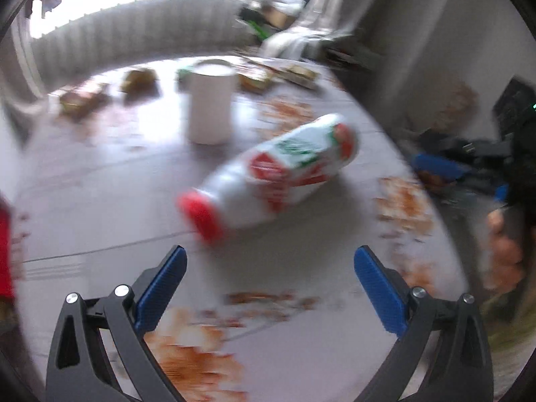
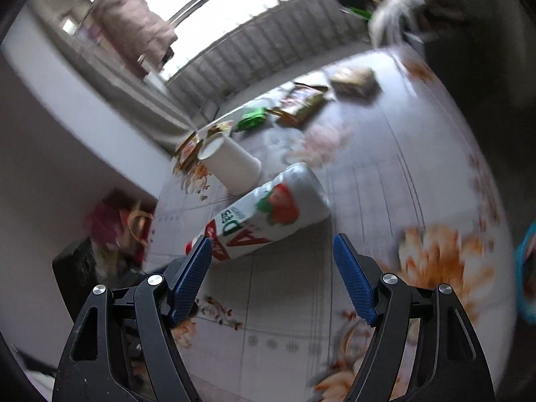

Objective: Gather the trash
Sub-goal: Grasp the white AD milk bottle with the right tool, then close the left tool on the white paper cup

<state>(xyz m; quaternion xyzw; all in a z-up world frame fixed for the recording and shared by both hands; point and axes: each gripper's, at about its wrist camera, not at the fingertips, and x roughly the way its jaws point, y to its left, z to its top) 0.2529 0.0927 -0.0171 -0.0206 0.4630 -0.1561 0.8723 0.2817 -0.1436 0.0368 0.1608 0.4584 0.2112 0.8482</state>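
1. A white strawberry-print bottle (image 1: 271, 181) with a red cap (image 1: 201, 216) lies on its side on the flower-patterned surface (image 1: 100, 201), just in front of a white paper cup (image 1: 211, 104) that stands upright.
2. Both tongs are empty with their jaws spread wide: the left tongs (image 1: 269, 268) hang above the cap end of the bottle, and the right tongs (image 2: 271, 251) hang over its middle, with the left blue pad (image 2: 192, 274) covering the cap in that view.
3. The step in hand looks like picking up the bottle. It would go best with the pads set across the round body near its middle, not the tapered cap end, and closed gently, since a lying bottle is likely to roll away.
4. Approach so that the cup just behind is not knocked over.
5. Wrappers (image 2: 301, 104) and a green packet (image 2: 251, 119) lie farther back, near the far edge; blur hides their print and exact number.
6. Neither view shows a bin for certain. A dark container with crumpled coloured waste (image 2: 114, 227) beside the surface may be one.
7. Whether the cup or bottle holds anything cannot be told.
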